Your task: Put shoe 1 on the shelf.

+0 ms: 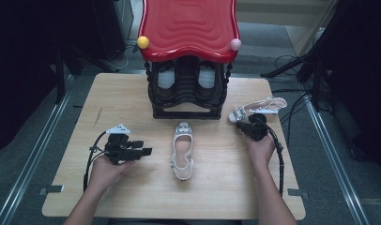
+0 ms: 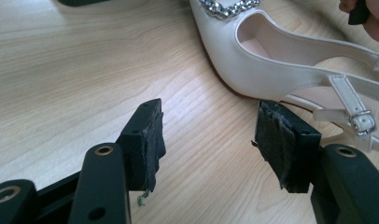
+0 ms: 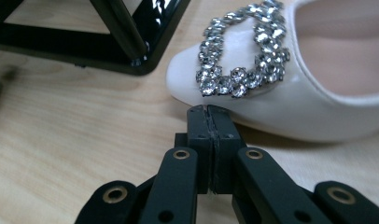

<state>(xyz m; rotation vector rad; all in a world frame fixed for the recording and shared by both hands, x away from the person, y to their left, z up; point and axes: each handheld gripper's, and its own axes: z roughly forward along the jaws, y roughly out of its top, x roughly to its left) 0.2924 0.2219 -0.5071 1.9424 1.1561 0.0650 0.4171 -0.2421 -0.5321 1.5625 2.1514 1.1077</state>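
Observation:
A white slingback shoe [image 1: 183, 151] with a rhinestone buckle lies in the middle of the wooden table [image 1: 132, 98], toe toward the rack. My left gripper [image 1: 144, 149] sits to its left, pointing at it. In the left gripper view its jaws [image 2: 208, 140] stand open with bare wood between them, and the shoe's side [image 2: 253, 65] lies just beyond the tips. A second matching shoe [image 1: 260, 108] lies at the right by the rack. My right gripper [image 1: 243, 123] is at its toe; its jaws [image 3: 208, 114] are shut on nothing, just short of the buckled toe [image 3: 271, 98].
A black shoe rack [image 1: 186, 89] with a red wavy top [image 1: 188, 26] stands at the table's far middle, holding two dark shoes. Its black foot [image 3: 117, 44] is close to the left of the right gripper. Cables [image 1: 278, 159] trail along the table's right side.

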